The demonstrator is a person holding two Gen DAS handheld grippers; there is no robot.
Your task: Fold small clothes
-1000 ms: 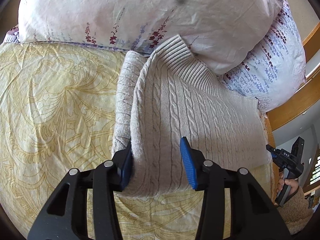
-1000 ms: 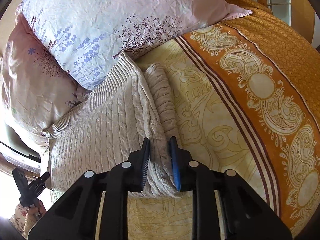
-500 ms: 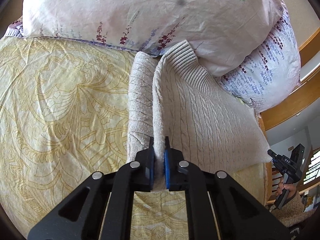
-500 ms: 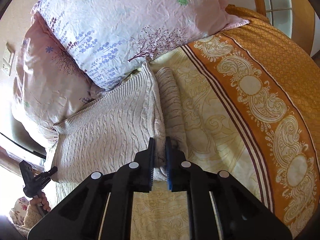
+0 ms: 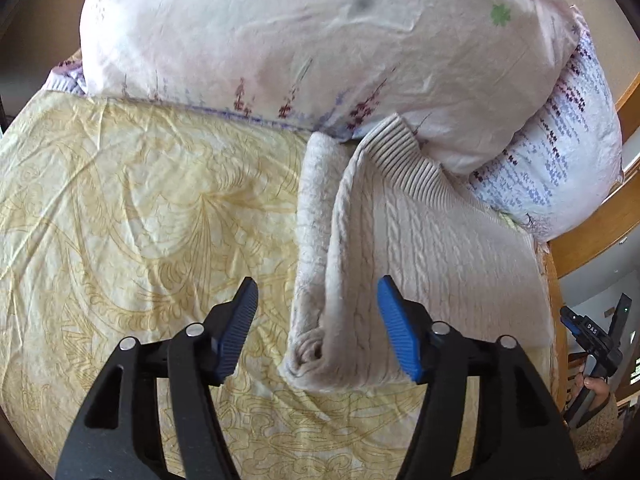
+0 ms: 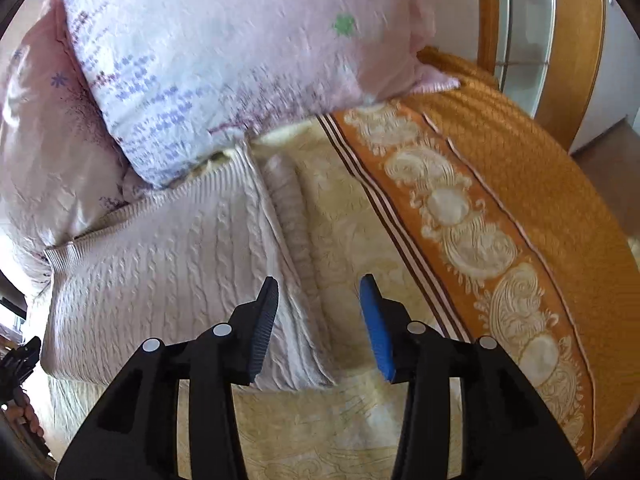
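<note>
A cream cable-knit sweater [image 5: 420, 256] lies folded on the yellow patterned bedspread [image 5: 140, 220], its ribbed end against the pillows. One folded edge forms a thick roll along its side. My left gripper [image 5: 318, 324] is open and empty, its jaws apart on either side of the roll's near end. In the right wrist view the sweater [image 6: 168, 276] lies left of centre. My right gripper [image 6: 320, 320] is open and empty just above the sweater's folded near edge.
Two floral pillows [image 5: 320, 40] lie behind the sweater. An orange bedspread border [image 6: 520, 220] runs along the right. A wooden bed frame [image 5: 592, 236] stands at the far side. The other gripper shows small at the right edge [image 5: 592, 344].
Both grippers were shut on the sweater's folded edge half a second ago. Both have opened and let it go, and have drawn back a little.
</note>
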